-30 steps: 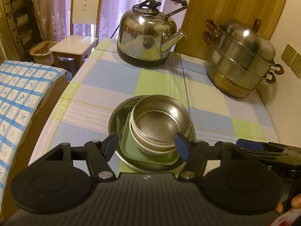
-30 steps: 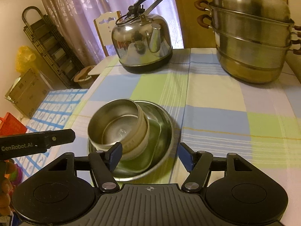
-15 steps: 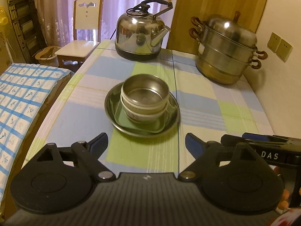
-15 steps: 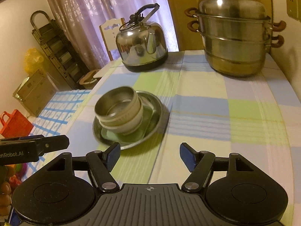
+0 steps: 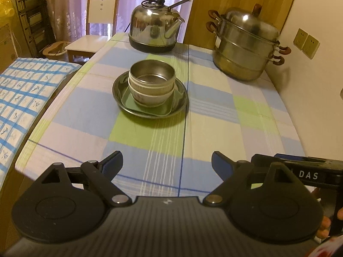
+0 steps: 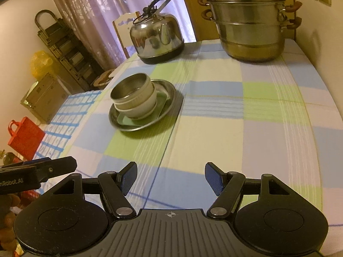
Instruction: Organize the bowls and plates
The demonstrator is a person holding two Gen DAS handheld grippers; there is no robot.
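the stack sits mid-surface point(image 5: 214, 128): a steel bowl point(image 5: 152, 78) nested in a white bowl point(image 5: 150, 98), on a green dish point(image 5: 148, 109) inside a steel plate point(image 5: 120, 90). it lies well ahead of both grippers. left gripper point(image 5: 167, 165) fingers stand wide apart, empty. right gripper point(image 6: 170, 177) fingers stand apart, empty, with the stack ahead to their left.

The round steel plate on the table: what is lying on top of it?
On the round steel plate lies a green square plate. On that stand a white bowl and a steel bowl nested in it. The round plate's middle is covered.
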